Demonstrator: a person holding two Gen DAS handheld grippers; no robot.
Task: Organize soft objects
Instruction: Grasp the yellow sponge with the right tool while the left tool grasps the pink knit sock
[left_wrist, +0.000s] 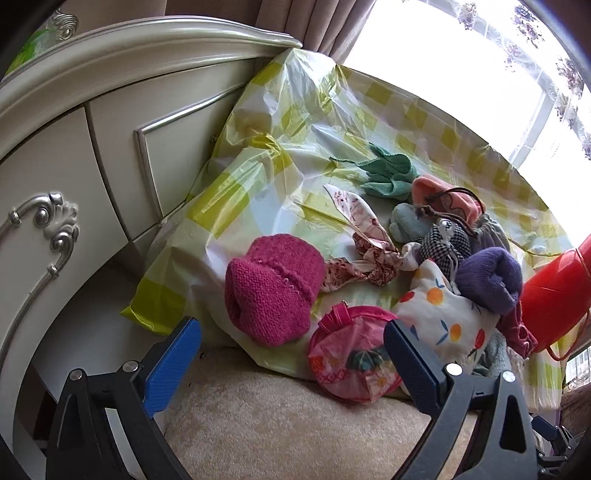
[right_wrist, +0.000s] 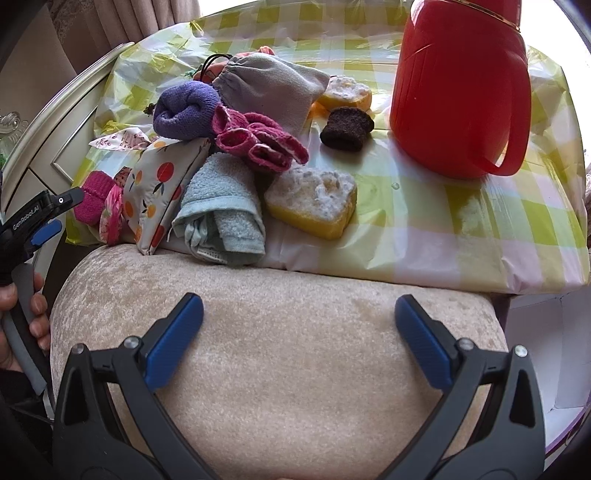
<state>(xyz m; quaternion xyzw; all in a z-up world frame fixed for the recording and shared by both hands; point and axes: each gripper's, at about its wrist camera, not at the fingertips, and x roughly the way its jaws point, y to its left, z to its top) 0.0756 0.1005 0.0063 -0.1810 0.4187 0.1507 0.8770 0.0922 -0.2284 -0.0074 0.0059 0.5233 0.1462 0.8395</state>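
Note:
Soft items lie heaped on a yellow-checked plastic cloth. In the left wrist view a magenta knitted hat, a pink round pouch, an orange-print pouch and a purple rolled sock lie nearest. My left gripper is open just short of the pink pouch, its pads touching nothing. The right wrist view shows a light blue towel, magenta gloves, a grey drawstring bag and a yellow sponge. My right gripper hangs open and empty over a beige cushion.
A red plastic jug stands at the back right of the cloth. A brown knitted piece and a second sponge lie beside it. A cream cabinet borders the left. A hand grips the left tool's handle.

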